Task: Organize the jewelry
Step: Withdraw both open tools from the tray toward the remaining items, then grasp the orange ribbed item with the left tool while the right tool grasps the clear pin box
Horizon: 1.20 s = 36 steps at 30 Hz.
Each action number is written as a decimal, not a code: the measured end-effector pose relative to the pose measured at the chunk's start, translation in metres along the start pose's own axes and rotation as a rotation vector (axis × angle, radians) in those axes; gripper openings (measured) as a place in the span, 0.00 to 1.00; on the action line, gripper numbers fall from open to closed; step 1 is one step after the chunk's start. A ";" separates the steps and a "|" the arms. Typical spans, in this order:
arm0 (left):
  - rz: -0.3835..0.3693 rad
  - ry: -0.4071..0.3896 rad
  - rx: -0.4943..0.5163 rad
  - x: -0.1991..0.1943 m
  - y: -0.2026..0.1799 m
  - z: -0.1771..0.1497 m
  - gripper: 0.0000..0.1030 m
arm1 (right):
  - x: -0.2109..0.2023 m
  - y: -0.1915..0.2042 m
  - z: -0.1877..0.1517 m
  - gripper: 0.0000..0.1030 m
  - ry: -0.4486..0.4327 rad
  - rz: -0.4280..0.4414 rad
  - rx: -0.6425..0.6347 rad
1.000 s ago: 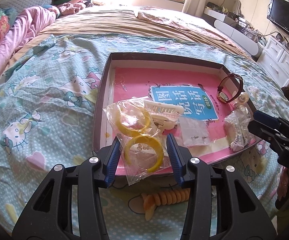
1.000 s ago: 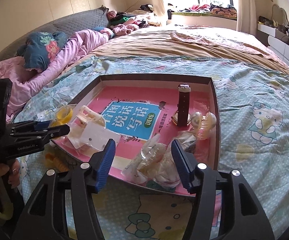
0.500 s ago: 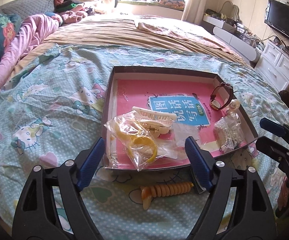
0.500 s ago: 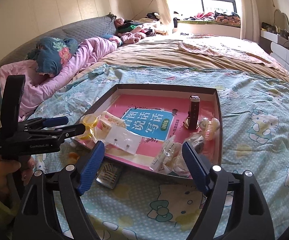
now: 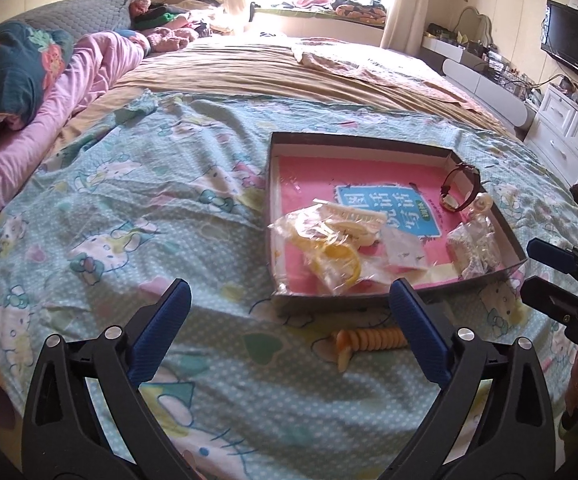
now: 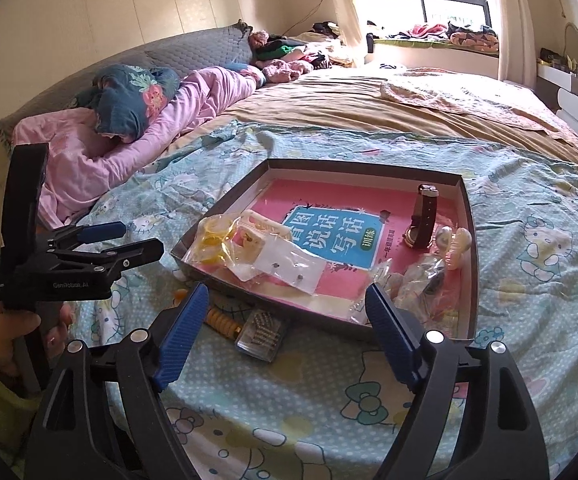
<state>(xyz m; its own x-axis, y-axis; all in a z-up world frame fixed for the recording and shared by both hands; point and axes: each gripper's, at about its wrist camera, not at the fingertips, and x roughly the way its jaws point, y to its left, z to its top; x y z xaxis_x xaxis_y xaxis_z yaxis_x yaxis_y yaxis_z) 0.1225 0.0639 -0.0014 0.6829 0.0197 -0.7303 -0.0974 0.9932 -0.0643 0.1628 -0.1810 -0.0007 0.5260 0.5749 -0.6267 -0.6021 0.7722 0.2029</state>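
Shallow dark tray [image 5: 485, 280] on the bed holds a clear bag of yellow bangles [image 5: 335, 258], a cream hair claw [image 5: 349, 216] and a brown-strapped watch [image 5: 459, 188]. Left gripper [image 5: 289, 312] has just been opening, nothing between its jaws. Right gripper [image 6: 289, 320] released, empty too.

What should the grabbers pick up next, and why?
Probably the left gripper should go down to the orange spiral hair tie and put it in the tray. Both grippers are open and empty, its jaws have just been opening, and the hair tie lies on the sheet outside the tray.
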 end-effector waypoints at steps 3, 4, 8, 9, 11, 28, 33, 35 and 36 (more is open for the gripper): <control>0.009 0.015 -0.001 0.000 0.007 -0.007 0.90 | 0.005 0.007 -0.002 0.77 0.018 0.009 -0.008; 0.011 0.023 0.000 0.000 0.008 -0.009 0.90 | 0.008 0.008 -0.003 0.77 0.028 0.011 -0.008; 0.009 0.047 0.019 0.002 0.007 -0.019 0.90 | 0.019 0.014 -0.008 0.75 0.070 0.030 -0.004; 0.007 0.054 0.023 0.003 0.006 -0.021 0.90 | 0.022 0.015 -0.010 0.72 0.081 0.033 -0.004; 0.002 0.064 0.030 0.004 0.004 -0.025 0.90 | 0.029 0.017 -0.013 0.69 0.105 0.038 -0.001; -0.043 0.106 0.073 0.017 -0.009 -0.034 0.90 | 0.084 0.013 -0.032 0.45 0.239 0.063 0.033; -0.109 0.139 0.074 0.026 -0.016 -0.034 0.76 | 0.082 0.010 -0.034 0.38 0.216 0.088 0.029; -0.142 0.156 0.066 0.032 -0.020 -0.034 0.70 | 0.077 0.008 -0.034 0.38 0.205 0.083 0.029; -0.165 0.165 0.060 0.035 -0.023 -0.034 0.66 | 0.073 0.005 -0.034 0.38 0.198 0.085 0.034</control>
<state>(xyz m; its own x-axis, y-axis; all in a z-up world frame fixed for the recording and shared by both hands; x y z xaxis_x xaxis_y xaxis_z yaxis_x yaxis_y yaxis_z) 0.1244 0.0377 -0.0483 0.5577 -0.1579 -0.8149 0.0520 0.9865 -0.1555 0.1779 -0.1442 -0.0706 0.3435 0.5766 -0.7413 -0.6171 0.7336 0.2846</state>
